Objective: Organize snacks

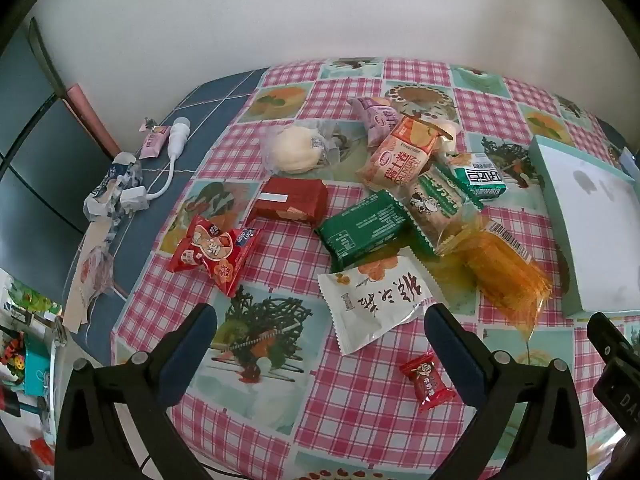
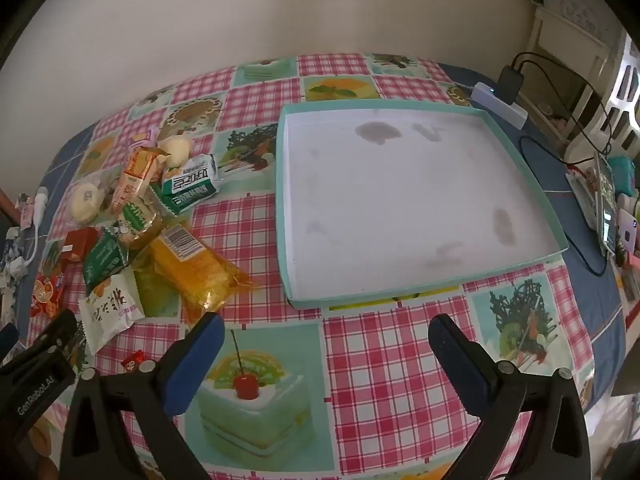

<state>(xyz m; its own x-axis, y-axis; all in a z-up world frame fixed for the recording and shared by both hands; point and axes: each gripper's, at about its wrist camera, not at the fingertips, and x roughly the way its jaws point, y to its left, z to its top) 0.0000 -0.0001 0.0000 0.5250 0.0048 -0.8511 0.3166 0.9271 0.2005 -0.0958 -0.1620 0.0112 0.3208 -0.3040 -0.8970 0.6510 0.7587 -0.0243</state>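
Note:
Several snack packets lie in a loose pile on the checked tablecloth: a white pouch (image 1: 376, 304), a green pack (image 1: 362, 228), an orange pack (image 1: 500, 260), a dark red block (image 1: 290, 200), a red bag (image 1: 212, 254), a round bun (image 1: 292, 150) and a small red candy (image 1: 427, 380). A shallow teal-rimmed tray (image 2: 424, 298) with a white floor stands empty to the right of the pile. My left gripper (image 1: 322, 316) hovers open just before the white pouch. My right gripper (image 2: 328, 326) hangs open in front of the tray's near rim. The orange pack (image 2: 192, 262) lies left of the tray.
At the far left edge lie a white charger with cable (image 1: 176, 138) and crumpled wrappers (image 1: 114, 186). A power strip (image 2: 500, 104) with cables sits behind the tray's right corner. Clutter crowds the right table edge (image 2: 600, 200). The wall runs close behind the table.

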